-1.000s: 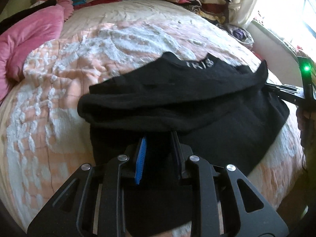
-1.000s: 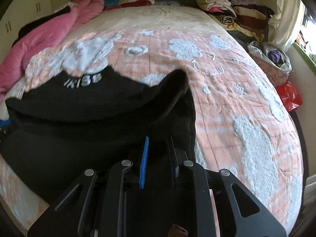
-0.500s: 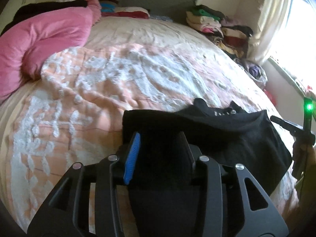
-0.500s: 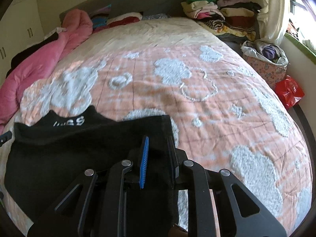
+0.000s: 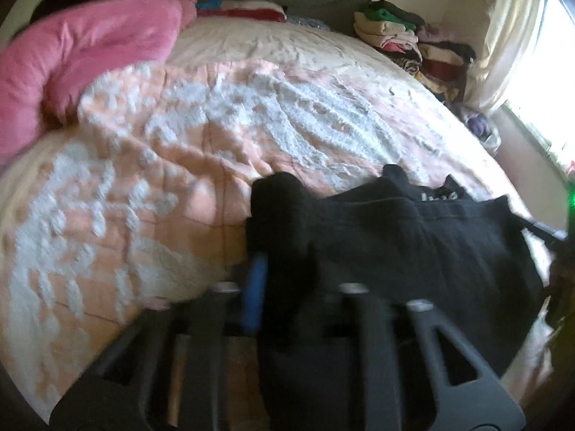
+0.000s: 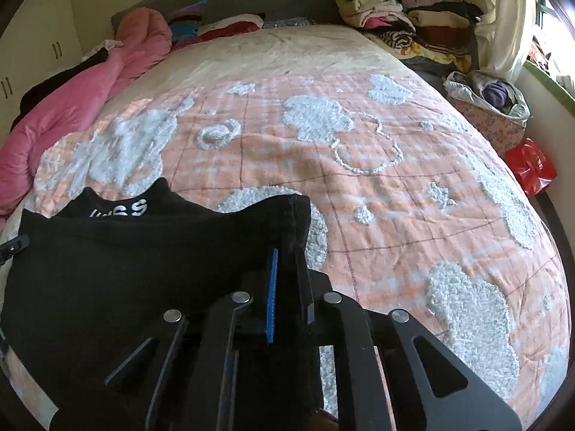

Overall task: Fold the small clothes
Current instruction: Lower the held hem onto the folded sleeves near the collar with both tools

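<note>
A black garment [image 5: 413, 237] with white lettering at its neck lies folded at the near edge of the bed. My left gripper [image 5: 287, 280] is shut on its left corner, which stands up between the fingers; this view is blurred. My right gripper [image 6: 287, 276] is shut on the garment's right corner [image 6: 291, 215], held just above the blanket. The garment [image 6: 125, 262] stretches between the two grippers. The left gripper's tip shows at the left edge of the right wrist view [image 6: 12, 246].
The bed has a peach blanket [image 6: 359, 165] with white fluffy patches. A pink duvet [image 5: 72, 54] lies along the left side. Stacks of folded clothes [image 6: 406, 18] sit at the far right corner. A laundry basket [image 6: 492, 111] and red bag [image 6: 532, 168] stand beside the bed.
Both grippers have carried the garment's corners over and down towards me, folding it in half. The garment now lies lower and flatter. The left view has swung left and blurred.
</note>
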